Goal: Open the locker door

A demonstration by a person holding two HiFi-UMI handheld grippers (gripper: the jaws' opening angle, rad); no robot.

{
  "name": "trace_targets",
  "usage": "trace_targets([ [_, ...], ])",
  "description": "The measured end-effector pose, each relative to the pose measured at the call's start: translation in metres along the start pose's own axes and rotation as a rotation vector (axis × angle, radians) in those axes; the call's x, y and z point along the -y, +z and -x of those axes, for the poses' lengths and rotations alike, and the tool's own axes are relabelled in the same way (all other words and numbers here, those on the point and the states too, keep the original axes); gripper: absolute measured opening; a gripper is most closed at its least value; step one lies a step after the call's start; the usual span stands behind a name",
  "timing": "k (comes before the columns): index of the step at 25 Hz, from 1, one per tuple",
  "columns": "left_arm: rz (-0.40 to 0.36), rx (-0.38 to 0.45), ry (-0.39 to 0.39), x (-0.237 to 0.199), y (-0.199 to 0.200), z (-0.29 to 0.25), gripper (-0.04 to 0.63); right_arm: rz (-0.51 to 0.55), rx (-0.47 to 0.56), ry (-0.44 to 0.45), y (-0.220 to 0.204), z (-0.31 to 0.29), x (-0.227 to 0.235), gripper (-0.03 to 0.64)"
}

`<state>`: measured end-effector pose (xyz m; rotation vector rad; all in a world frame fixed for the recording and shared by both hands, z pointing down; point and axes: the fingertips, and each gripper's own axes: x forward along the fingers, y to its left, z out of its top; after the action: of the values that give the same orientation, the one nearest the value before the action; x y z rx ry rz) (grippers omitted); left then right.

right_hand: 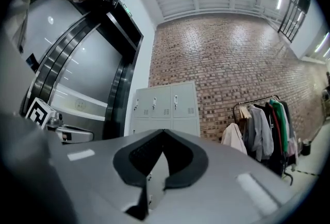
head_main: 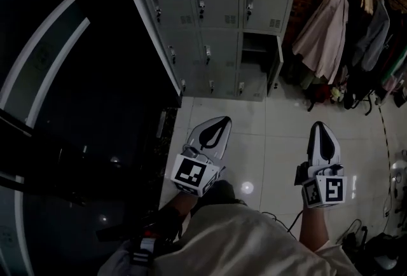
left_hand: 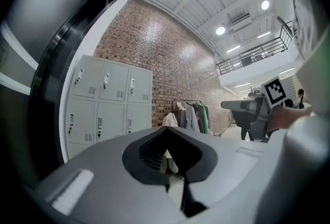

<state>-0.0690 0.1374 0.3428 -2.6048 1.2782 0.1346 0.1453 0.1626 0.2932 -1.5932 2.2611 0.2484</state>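
A bank of grey lockers (head_main: 216,20) stands against the brick wall ahead, across the tiled floor. Its doors are closed except at the lower right, where one compartment (head_main: 256,52) stands dark with its door (head_main: 277,66) swung out. My left gripper (head_main: 224,121) and right gripper (head_main: 318,124) hang low over the floor, well short of the lockers. Both are shut with nothing between their fingers. The left gripper (left_hand: 166,130) faces the lockers (left_hand: 108,104) in its own view. The right gripper (right_hand: 163,131) also sees the lockers (right_hand: 165,107) far off.
A rack of hanging clothes (head_main: 356,27) stands right of the lockers. A dark glass wall with a curved rail (head_main: 70,96) fills the left side. Cables (head_main: 356,233) lie on the floor at the lower right. Pale floor tiles (head_main: 267,135) stretch between me and the lockers.
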Motion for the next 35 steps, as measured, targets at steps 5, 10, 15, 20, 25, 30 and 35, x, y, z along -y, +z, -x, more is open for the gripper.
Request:
trace_targets([
  [5,-0.005,0.003,-0.016,-0.003,0.023,0.029,0.009,0.001,0.059,-0.011,0.029,0.020,-0.026,0.001],
  [10,-0.052,0.012,-0.046,-0.006,0.050,0.054,0.012,0.006,0.074,-0.002,0.046,0.026,-0.059,0.000],
  [15,-0.017,-0.005,0.004,-0.024,0.052,0.096,0.012,0.062,-0.016,0.037,0.036,0.041,-0.090,0.000],
  [20,0.019,0.019,-0.036,-0.014,0.064,0.112,0.015,0.039,0.002,0.010,0.057,0.058,-0.103,0.000],
  [25,0.045,0.023,-0.062,-0.006,0.068,0.119,0.015,0.071,-0.096,0.019,0.046,0.069,-0.109,0.000],
  [30,0.053,0.040,-0.038,-0.008,0.069,0.120,0.028,0.077,-0.179,0.016,0.033,0.080,-0.111,0.000],
  [35,0.058,0.041,-0.039,-0.006,0.062,0.118,0.046,0.045,-0.112,0.012,0.041,0.075,-0.114,0.000],
])
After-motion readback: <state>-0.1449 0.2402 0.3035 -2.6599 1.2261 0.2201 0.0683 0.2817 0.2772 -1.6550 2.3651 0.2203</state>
